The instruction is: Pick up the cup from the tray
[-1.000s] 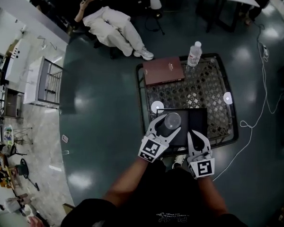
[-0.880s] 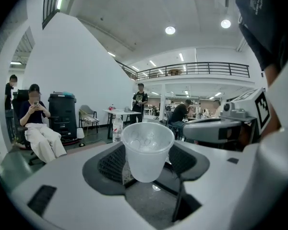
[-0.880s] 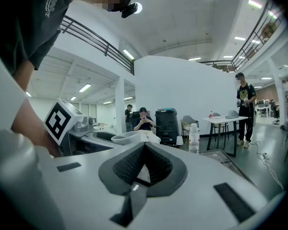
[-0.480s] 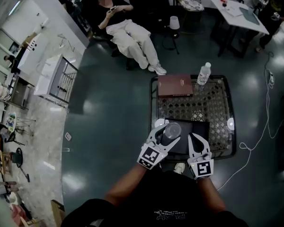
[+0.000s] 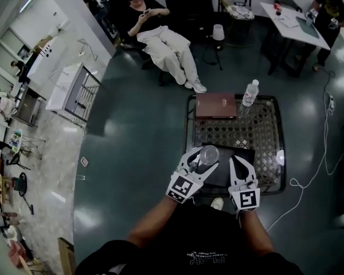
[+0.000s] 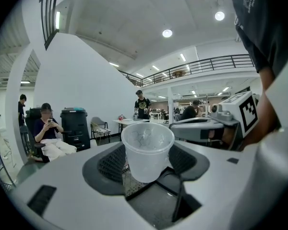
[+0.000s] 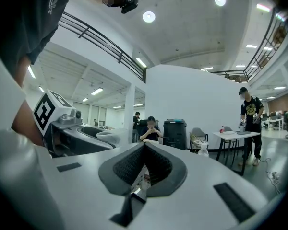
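Left gripper (image 5: 204,156) clasps a translucent, upright, tapered cup (image 6: 147,150) (right gripper (image 7: 144,150) closed on nothing).

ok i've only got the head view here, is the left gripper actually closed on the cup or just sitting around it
observer: closed on it. the left gripper view shows the left gripper with a jaw against each side of the cup. the cup stands upright and its rim is above the jaws.
operator: and the other one, is it carrying anything
observer: no. in the right gripper view the right gripper has its jaws together with nothing between them.
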The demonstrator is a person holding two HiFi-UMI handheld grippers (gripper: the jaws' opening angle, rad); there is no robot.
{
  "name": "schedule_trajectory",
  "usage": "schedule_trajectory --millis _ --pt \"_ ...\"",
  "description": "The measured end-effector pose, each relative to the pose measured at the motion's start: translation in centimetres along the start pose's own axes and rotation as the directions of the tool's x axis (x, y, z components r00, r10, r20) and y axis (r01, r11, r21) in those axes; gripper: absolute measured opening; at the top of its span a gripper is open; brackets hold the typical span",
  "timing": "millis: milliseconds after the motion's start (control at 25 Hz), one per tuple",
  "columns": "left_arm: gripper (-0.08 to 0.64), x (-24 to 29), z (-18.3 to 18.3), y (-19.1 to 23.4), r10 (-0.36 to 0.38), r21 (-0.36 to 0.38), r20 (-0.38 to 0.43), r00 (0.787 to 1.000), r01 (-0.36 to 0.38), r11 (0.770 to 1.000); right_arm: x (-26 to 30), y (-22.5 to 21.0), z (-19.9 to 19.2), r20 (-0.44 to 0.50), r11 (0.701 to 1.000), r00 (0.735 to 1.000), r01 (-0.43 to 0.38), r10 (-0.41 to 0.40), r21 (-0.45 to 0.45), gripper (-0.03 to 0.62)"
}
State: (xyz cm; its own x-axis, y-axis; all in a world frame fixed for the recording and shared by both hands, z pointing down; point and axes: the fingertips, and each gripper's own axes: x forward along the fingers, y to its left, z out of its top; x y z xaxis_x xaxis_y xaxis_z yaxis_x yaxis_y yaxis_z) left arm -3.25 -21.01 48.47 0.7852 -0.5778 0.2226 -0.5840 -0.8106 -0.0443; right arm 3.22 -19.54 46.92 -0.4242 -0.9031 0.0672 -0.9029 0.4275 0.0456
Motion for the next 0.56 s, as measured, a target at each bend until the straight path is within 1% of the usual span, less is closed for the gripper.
schedule_trajectory --millis 160,280,560 --pt "0.287 -0.1 0.0 -0.4 0.001 0.011 -0.004 1.0 -0.001 1.0 -0.7 -0.7 -1.2 -0.008 1.0 1.0 0.015 -0.015 0.024 0.008" --pt "0.287 -0.2 -0.2 -0.7 0.003 0.009 -0.008 1.0 -0.003 1.0 -1.1 -1.0 -1.3 -0.023 1.0 0.999 0.024 -0.023 0.01 0.008" --pt "0.287 0.1 -0.4 -0.7 0.006 0.023 -0.026 1.0 -0.005 1.0 -1.0 -1.2 -1.3 0.01 1.0 1.0 0.023 -0.023 0.004 0.008"
